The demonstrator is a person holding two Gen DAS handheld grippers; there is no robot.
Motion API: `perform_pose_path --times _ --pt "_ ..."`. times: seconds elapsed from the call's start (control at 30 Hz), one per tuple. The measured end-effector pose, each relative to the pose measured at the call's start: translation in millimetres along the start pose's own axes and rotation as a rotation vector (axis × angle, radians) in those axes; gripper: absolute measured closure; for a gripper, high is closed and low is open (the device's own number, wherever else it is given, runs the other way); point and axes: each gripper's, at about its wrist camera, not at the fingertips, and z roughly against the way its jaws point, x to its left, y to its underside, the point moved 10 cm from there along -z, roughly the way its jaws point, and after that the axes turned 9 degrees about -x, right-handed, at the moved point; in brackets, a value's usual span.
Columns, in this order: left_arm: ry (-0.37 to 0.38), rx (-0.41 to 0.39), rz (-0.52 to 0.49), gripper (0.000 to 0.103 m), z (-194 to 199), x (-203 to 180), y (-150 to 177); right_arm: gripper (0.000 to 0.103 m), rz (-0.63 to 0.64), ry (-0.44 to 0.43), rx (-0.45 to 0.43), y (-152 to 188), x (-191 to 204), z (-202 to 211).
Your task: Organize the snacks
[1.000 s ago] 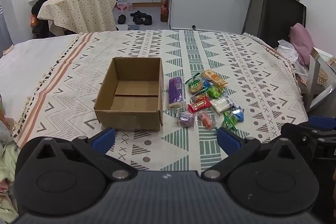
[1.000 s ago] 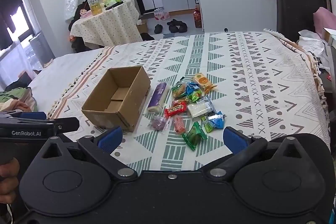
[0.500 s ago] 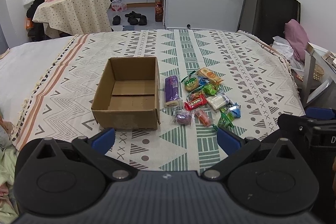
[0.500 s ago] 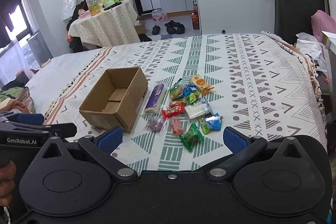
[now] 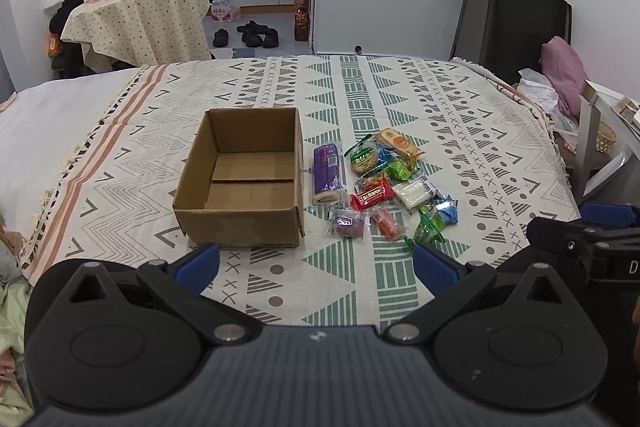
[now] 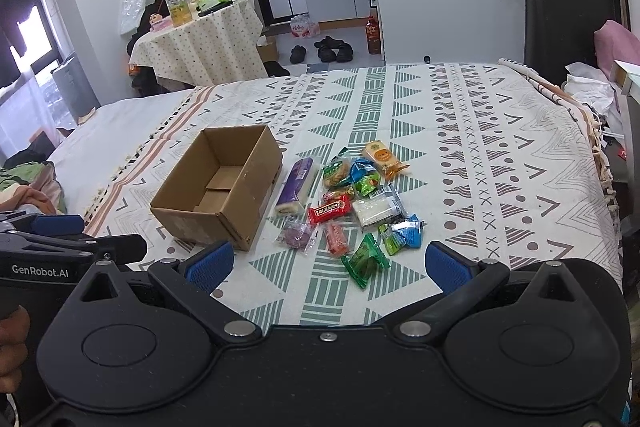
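1. Behind the bed (image 5: 460, 115) the room shows a round table with a dotted cloth (image 5: 140, 23) that carries bottles, some dark shoes (image 5: 252, 35) on the floor, and white cabinets far at the back.
2. On the bed lies a patterned blanket (image 6: 500, 163) with green triangles and grey zigzags.
3. An open cardboard box (image 5: 240, 183) stands on this blanket, and nothing is inside it.
4. Just beside the box, on its right, lies a long purple packet (image 5: 327, 173), close to the box wall.
5. Further right is a small heap of snacks (image 5: 394, 187), all on the blanket and outside the box: a red bar (image 6: 329, 209), a white packet (image 6: 378, 207), an orange packet (image 6: 382, 155) at the far end, and a green packet (image 6: 365, 259) nearest to the camera.
6. Some of these packets touch or overlap each other.
7. The left gripper (image 5: 316, 265) is held above the near edge of the bed, its blue fingers (image 5: 198, 263) wide apart and holding nothing.
8. The right gripper (image 6: 328, 265) is held the same way in front of the snacks, its fingers (image 6: 444, 265) also spread and empty.
9. At the left edge of the right wrist view, part of a hand (image 6: 12, 343) holds the handle of the other gripper.
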Motion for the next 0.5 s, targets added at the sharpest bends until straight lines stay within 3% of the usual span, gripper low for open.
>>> perform_pose_path --times 0.5 --pt "0.004 -0.004 0.006 0.0 -0.3 3.5 0.6 0.0 0.008 0.002 -0.001 0.3 5.2 -0.8"
